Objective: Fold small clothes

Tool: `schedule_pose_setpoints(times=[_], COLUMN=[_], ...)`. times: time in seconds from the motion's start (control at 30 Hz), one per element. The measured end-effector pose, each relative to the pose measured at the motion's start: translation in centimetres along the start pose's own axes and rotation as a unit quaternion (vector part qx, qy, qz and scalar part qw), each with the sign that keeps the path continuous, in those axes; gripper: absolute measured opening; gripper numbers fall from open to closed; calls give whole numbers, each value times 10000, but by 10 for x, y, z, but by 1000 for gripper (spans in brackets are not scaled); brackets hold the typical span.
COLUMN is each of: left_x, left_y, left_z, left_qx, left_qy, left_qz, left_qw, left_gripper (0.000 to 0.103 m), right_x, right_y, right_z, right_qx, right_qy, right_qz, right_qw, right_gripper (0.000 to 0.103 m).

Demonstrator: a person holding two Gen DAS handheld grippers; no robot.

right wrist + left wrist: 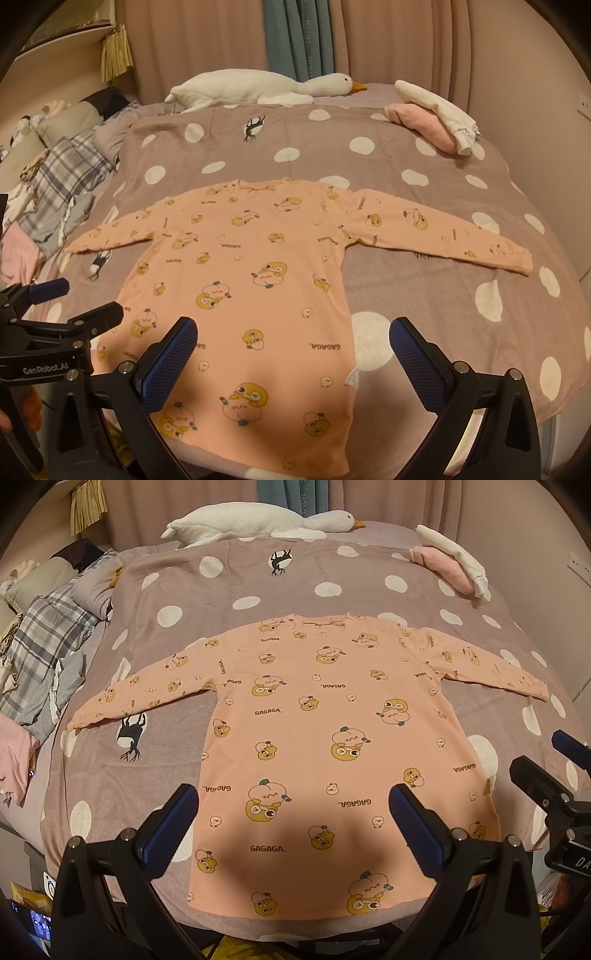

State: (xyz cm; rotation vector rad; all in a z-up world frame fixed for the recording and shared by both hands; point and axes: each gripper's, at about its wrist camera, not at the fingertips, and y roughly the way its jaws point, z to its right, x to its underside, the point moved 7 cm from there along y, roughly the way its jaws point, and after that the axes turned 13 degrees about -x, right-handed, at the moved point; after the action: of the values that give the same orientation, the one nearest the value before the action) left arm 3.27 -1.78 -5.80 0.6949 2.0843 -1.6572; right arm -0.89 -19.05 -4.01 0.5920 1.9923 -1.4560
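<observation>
At twelve o'clock on the spotted blanket [229,587] you have a plush goose [258,522] and folded clothes [448,563] at two. The peach shirt [314,738] lies flat, sleeves out. Your left gripper [293,830] and right gripper [293,358] hover spread above its hem.

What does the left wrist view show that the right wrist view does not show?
Only the left wrist view shows the shirt's whole hem and the right tool from the side. Only the right wrist view shows a white tag at the shirt's side edge and the left tool from the side. Both show the pink shirt spread flat on the dotted blanket, the plush goose, the folded clothes, and open tools holding nothing.
</observation>
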Motion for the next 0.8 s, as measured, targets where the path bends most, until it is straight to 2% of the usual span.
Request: schedule_pose_setpoints(times=[0.8], left_x=[3], left_y=[-2], left_z=[6], left_qx=[3], left_qy=[51], left_qz=[13], left_qw=[10000], left_gripper=[103], right_x=[2], right_y=[-5], right_z=[4], right_qx=[-11], right_qy=[37], right_qz=[34], right_qw=[10000], right_gripper=[103])
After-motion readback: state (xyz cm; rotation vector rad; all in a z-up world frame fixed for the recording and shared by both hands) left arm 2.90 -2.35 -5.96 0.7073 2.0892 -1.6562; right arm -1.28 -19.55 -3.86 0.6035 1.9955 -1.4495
